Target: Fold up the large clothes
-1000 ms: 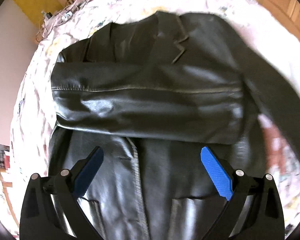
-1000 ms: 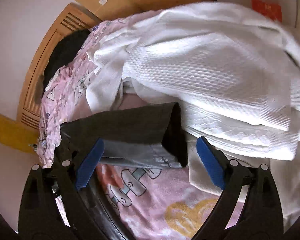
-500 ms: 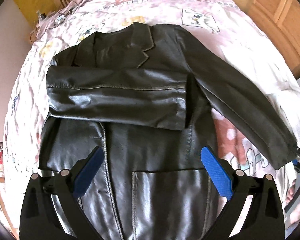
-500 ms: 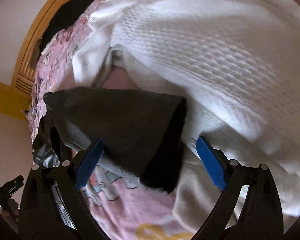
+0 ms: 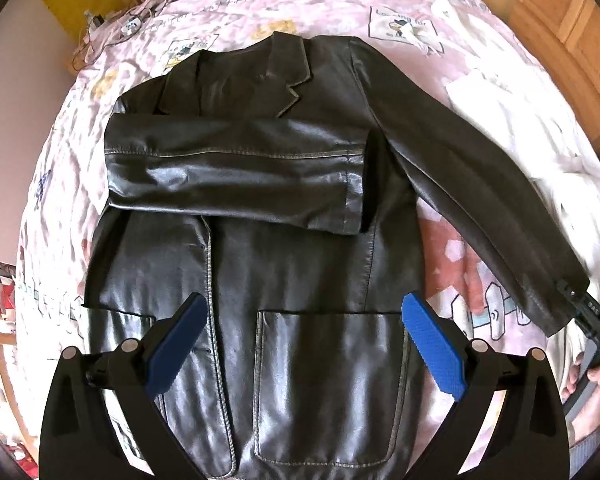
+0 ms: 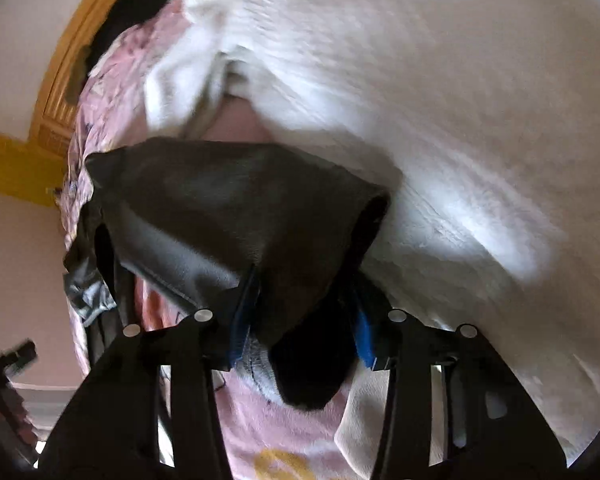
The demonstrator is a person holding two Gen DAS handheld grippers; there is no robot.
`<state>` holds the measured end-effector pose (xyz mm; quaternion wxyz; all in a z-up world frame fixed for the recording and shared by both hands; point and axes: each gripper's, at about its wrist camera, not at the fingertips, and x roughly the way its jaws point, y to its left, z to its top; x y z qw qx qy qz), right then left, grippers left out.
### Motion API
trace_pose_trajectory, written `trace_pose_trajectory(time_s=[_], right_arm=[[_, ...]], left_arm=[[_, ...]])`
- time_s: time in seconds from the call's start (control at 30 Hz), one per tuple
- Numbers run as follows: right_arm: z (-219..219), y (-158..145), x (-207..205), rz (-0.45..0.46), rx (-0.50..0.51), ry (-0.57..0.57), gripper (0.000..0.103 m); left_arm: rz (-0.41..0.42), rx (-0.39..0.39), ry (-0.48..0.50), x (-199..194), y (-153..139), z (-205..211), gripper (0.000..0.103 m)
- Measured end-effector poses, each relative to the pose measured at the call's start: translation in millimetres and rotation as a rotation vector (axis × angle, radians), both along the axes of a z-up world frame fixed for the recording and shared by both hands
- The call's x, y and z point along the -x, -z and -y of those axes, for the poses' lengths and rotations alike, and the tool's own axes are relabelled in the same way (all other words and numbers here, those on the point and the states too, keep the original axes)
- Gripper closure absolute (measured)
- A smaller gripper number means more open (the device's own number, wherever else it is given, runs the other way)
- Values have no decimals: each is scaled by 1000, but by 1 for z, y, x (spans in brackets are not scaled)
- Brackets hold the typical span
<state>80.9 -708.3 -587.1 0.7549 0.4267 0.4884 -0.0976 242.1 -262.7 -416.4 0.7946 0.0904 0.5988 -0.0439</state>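
Lying flat on the pink bed (image 5: 380,8): a big black leather jacket (image 5: 300,264), collar at twelve o'clock. Resting across its chest: one folded sleeve (image 5: 236,168). Stretching toward four o'clock: the other sleeve (image 5: 480,200). Bunching up at two o'clock: a white blanket (image 6: 440,100). Hovering wide open over the hem: left gripper (image 5: 300,348). Having just been closing, now pinching the sleeve cuff (image 6: 300,280): right gripper (image 6: 300,328).
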Motion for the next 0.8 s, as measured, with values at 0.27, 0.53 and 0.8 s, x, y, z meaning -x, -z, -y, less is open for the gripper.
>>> trace_pose_trajectory(time_s=[0.27,0.53,0.8], right_arm=[[-2,-29,3,52,1,17,96],[-12,-85,-4,88,33,64,97],[-51,-172,-47,122,157,56,96]], left_arm=[[-21,-5,15,-1,8,6,8],[-41,17,21,-11,22,-2,8],[35,32,2,-63,24,-51,8]])
